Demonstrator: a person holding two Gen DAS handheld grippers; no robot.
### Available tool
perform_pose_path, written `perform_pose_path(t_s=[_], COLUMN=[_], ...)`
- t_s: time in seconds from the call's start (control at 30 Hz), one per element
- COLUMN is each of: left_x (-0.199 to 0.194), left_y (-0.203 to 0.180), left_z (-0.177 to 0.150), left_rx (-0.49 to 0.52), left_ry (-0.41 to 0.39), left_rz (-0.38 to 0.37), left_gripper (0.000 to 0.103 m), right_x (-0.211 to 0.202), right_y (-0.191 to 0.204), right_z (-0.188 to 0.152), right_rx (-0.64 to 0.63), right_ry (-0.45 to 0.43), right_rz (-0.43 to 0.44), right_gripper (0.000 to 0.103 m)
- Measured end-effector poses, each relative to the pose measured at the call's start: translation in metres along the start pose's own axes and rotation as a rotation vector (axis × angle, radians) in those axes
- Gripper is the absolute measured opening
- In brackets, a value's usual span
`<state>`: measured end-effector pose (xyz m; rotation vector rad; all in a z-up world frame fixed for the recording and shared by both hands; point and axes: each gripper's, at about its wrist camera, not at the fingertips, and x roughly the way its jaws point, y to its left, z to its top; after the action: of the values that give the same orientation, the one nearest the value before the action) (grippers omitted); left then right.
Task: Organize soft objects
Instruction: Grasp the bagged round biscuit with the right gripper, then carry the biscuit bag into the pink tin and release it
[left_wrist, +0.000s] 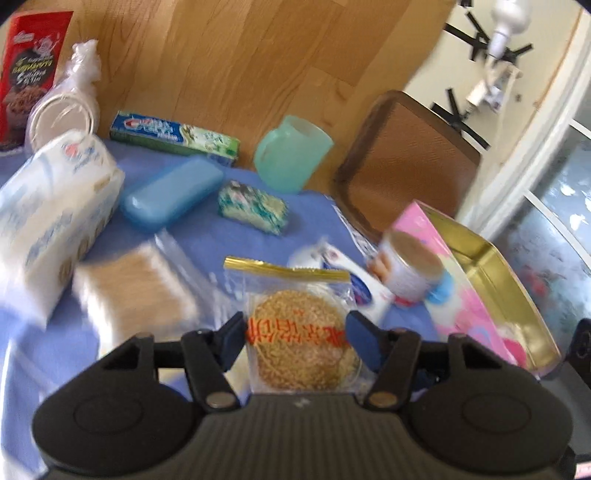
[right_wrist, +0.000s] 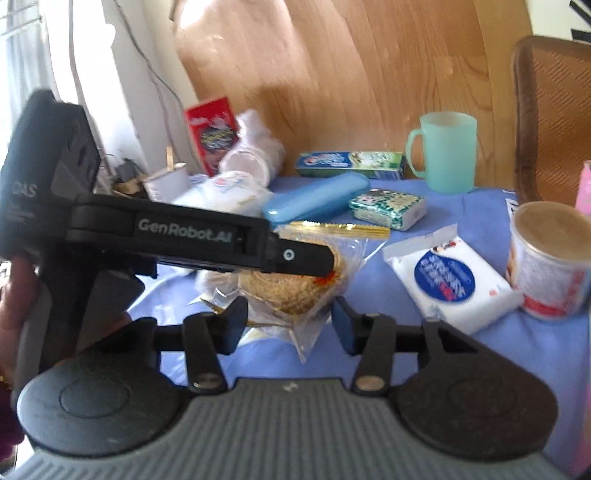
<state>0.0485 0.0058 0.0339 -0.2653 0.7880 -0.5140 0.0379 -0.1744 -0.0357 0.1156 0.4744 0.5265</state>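
Note:
A golden scourer in a clear bag (left_wrist: 299, 354) with a gold top strip sits between the fingers of my left gripper (left_wrist: 297, 325). Both pads press on the bag's sides, so the gripper is shut on it. In the right wrist view the left gripper (right_wrist: 325, 264) reaches in from the left, and the scourer bag (right_wrist: 295, 291) hangs under its finger, just above the blue cloth (right_wrist: 369, 350). My right gripper (right_wrist: 290, 310) is open close below, its pads clear of the bag, with the bag's lower corner dangling between its fingers.
On the blue cloth lie a white tissue pack (left_wrist: 55, 206), a cotton swab bag (left_wrist: 133, 291), a blue case (left_wrist: 171, 192), a green patterned pack (left_wrist: 253, 206), a toothpaste box (left_wrist: 173, 136), a teal mug (left_wrist: 291, 153), a can (left_wrist: 410, 269) and a white pack (right_wrist: 450, 277). A pink and gold tin (left_wrist: 480, 288) stands at right.

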Motion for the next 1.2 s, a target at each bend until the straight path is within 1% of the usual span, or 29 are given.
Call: perform_pose_path(t_s=[0.13,0.23,0.37,0.4,0.5,0.63,0.77,0.87,0.97,1.03,1.13,1.17,1.2], left_x=[-0.009,-0.013,-0.013,-0.012,-0.008,0.006,0.028,0.045,0.062,0.070,0.076,0.076,0.074], left_y=[-0.011,-0.021,-0.037,-0.043,-0.070,-0.115,-0.166,-0.206,-0.241,-0.255,-0.266,-0.266,-0.266], left_z=[-0.032,-0.050,-0.068,-0.072,-0.082,-0.096,-0.110,-0.123,-0.133,-0.137,-0.138,-0.138,-0.138], left_rx=[-0.009,0.002,0.019,0.026,0.095,0.204,0.314,0.387,0.450,0.471,0.455,0.455,0.461], left_ry=[0.043,0.065,0.087,0.091,0.117,0.170,0.220,0.253,0.272,0.282,0.307,0.309,0.308], left_rz=[-0.014,-0.019,-0.028,-0.031,-0.044,-0.092,-0.145,-0.183,-0.218,-0.242,-0.270,-0.274,-0.278], left_gripper=[0.059,0.059,0.060,0.060,0.060,0.060,0.060,0.060,0.063,0.065,0.067,0.067,0.070], right_x=[-0.026,-0.038,-0.055,-0.059,-0.075,-0.106,-0.141,-0.169,-0.195,-0.209,-0.221,-0.223,-0.225], right_y=[0.015,0.026,0.038,0.039,0.039,0.034,0.026,0.013,-0.007,-0.018,-0.027,-0.027,-0.028], right_z=[-0.028,-0.047,-0.069,-0.073,-0.084,-0.102,-0.124,-0.139,-0.152,-0.158,-0.163,-0.164,-0.166], right_rx=[-0.005,-0.014,-0.018,-0.014,0.001,0.047,0.104,0.155,0.215,0.241,0.248,0.241,0.232], right_ry=[0.014,0.023,0.014,0.013,0.004,-0.023,-0.067,-0.101,-0.135,-0.154,-0.174,-0.176,-0.181], right_rz=[0.001,-0.024,-0.059,-0.068,-0.096,-0.153,-0.247,-0.322,-0.375,-0.412,-0.456,-0.464,-0.471], right_gripper=[0.052,0.052,0.052,0.052,0.052,0.052,0.052,0.052,0.052,0.052,0.053,0.055,0.059])
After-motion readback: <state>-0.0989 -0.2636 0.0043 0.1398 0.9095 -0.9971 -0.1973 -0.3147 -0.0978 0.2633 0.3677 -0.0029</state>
